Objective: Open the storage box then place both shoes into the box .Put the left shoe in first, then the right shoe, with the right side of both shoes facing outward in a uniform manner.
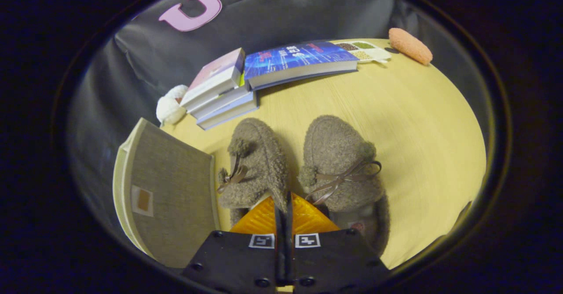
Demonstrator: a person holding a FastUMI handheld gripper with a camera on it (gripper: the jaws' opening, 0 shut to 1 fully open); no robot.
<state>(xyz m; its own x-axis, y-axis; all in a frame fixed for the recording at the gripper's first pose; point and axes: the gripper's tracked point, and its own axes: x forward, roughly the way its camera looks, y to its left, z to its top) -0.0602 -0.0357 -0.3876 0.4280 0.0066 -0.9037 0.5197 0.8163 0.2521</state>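
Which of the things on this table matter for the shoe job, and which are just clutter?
For the job: storage box, lid closed; left shoe; right shoe; claw, fingers together just behind the shoes.

Lying about: stacked books, blue book, sectioned tray, orange sponge, white plush.

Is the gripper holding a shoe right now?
No: the gripper has its fingers closed together with nothing between them, tips just short of the two shoes on the table.

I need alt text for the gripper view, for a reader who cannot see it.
The gripper, fingers closed together and holding nothing, points between two fuzzy brown slippers on a wooden table. A closed beige storage box stands left of them; stacked books lie beyond.
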